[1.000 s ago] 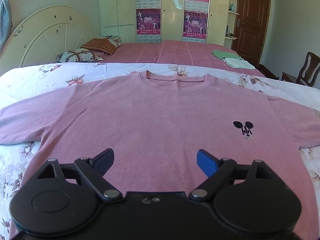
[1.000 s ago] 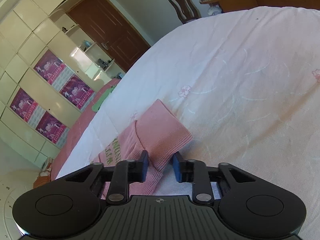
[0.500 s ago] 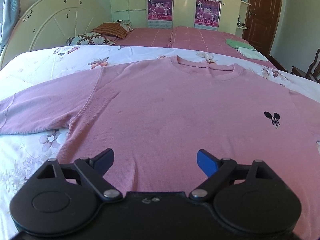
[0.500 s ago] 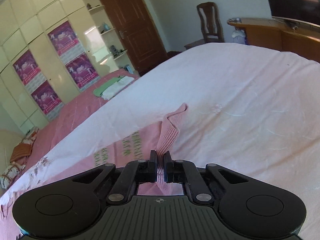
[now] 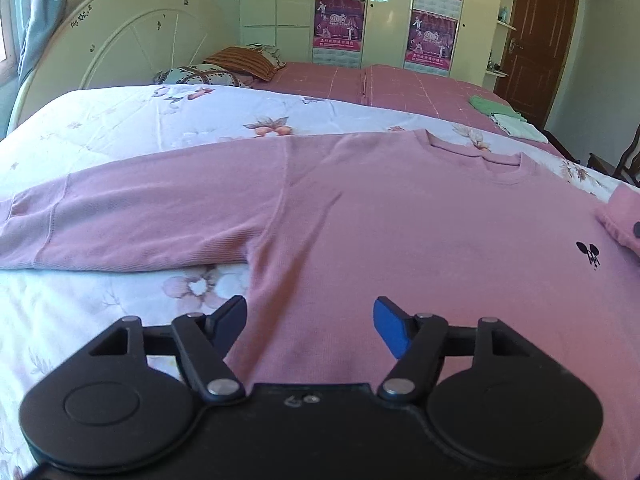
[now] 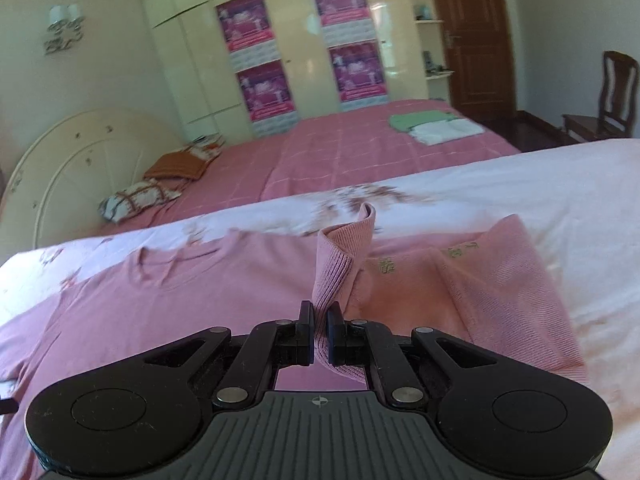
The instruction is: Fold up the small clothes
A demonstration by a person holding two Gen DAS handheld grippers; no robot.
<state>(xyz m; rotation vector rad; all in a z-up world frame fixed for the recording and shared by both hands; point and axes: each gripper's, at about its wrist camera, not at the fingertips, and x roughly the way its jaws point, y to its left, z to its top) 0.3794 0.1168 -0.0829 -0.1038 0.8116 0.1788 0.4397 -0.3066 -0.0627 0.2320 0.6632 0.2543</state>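
The pink shirt [image 5: 420, 232] lies flat, front up, on the floral quilt [image 5: 120, 120] of the near bed, one sleeve [image 5: 132, 220] stretched out to the side. The other sleeve [image 6: 340, 264] is lifted and folded over the chest, its cuff pinched between the nearly closed jaws of the right tool [image 6: 319, 332]. The left tool [image 5: 310, 320] hovers over the hem, jaws half wide and just closing, nothing between them. Beyond, a second bed [image 6: 340, 152] carries pillows [image 6: 138, 198] and folded clothes [image 6: 436, 126].
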